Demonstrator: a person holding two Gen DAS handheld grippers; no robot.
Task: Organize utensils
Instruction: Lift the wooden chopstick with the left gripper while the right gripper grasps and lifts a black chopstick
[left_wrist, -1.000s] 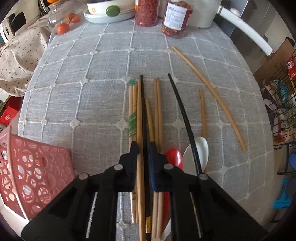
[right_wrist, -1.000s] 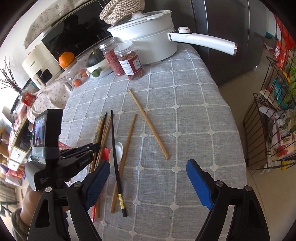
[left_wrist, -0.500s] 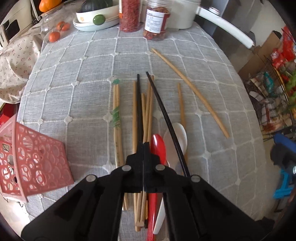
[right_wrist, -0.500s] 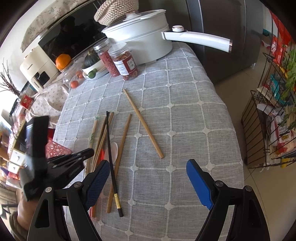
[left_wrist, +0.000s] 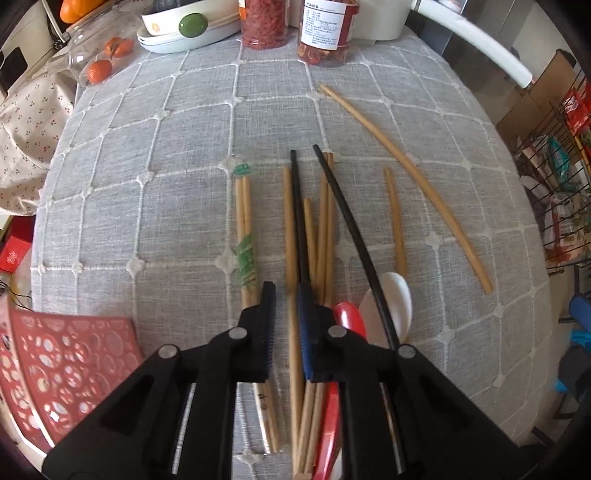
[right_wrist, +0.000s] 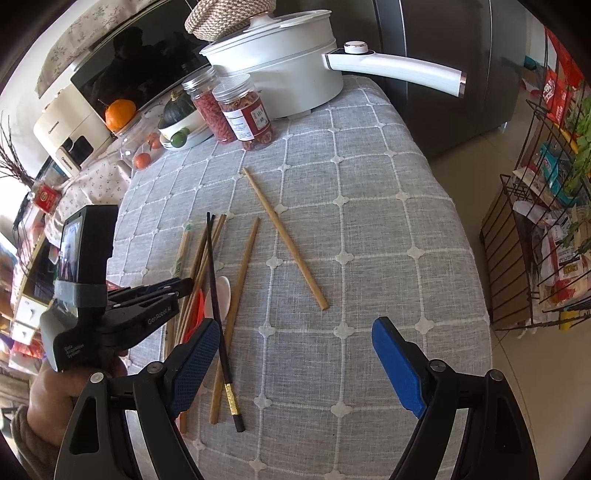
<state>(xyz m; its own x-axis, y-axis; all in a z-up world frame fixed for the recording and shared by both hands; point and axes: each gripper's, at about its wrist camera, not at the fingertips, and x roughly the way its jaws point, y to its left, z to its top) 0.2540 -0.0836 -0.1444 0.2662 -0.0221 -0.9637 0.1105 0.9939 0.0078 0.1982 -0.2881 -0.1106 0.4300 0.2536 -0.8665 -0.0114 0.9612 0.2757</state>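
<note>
Several wooden chopsticks (left_wrist: 325, 229) and two black chopsticks (left_wrist: 300, 229) lie in a loose bundle on the grey checked tablecloth (left_wrist: 147, 206), with a red spoon (left_wrist: 349, 317) and a white spoon (left_wrist: 391, 299) beside them. My left gripper (left_wrist: 284, 295) hovers low over the bundle with its jaws slightly apart and holds nothing. It also shows in the right wrist view (right_wrist: 181, 286). My right gripper (right_wrist: 291, 343) is wide open and empty above the table's near side. A long wooden chopstick (right_wrist: 284, 236) lies apart to the right.
A red perforated basket (left_wrist: 62, 373) stands at the near left. Two jars (right_wrist: 243, 110), a white pot with a long handle (right_wrist: 295, 59), a bowl of fruit (right_wrist: 177, 125) and a glass jar stand at the far edge. A wire rack (right_wrist: 535, 229) stands right of the table.
My left gripper shut on a black chopstick, then opened again. That black chopstick now lies on the bundle. The right gripper has hardly moved.
</note>
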